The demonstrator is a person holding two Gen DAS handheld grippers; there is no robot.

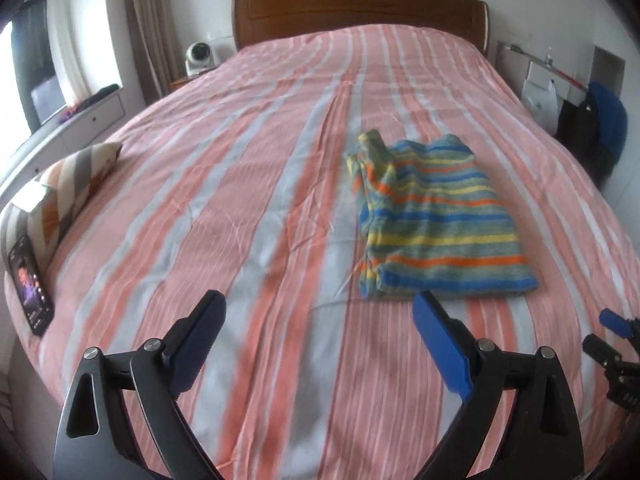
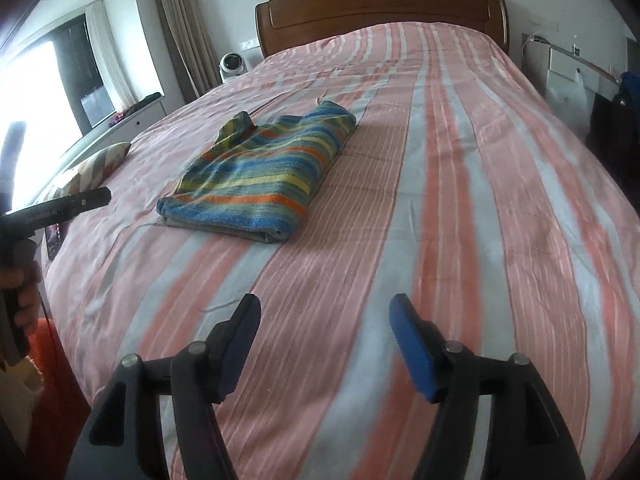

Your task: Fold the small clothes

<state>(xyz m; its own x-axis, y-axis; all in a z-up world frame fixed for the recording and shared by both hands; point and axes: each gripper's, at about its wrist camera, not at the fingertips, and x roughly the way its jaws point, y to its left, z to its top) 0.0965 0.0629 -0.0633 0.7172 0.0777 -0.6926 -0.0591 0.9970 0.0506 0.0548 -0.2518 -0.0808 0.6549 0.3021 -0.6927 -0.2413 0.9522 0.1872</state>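
A small striped garment point(image 1: 432, 216) in blue, yellow, orange and green lies folded on the pink and grey striped bedspread point(image 1: 240, 200). In the right wrist view the garment point(image 2: 260, 176) sits left of centre on the bedspread point(image 2: 460, 220). My left gripper point(image 1: 320, 308) stands open, with the garment's near edge just beyond its right finger and nothing between the fingers. My right gripper point(image 2: 324, 312) is open too and empty, well short of the garment. The right gripper's tip point(image 1: 612, 320) shows at the right edge of the left wrist view. The left gripper point(image 2: 60, 204), held by a hand point(image 2: 24, 292), shows at the left edge.
A patterned cushion point(image 1: 60, 196) lies at the bed's left edge, with a phone point(image 1: 30, 284) leaning against it. A wooden headboard point(image 1: 360, 8) closes the far end. A small white fan point(image 1: 198, 56) stands beside it. A window point(image 2: 60, 80), curtains and dark bags point(image 1: 592, 128) flank the bed.
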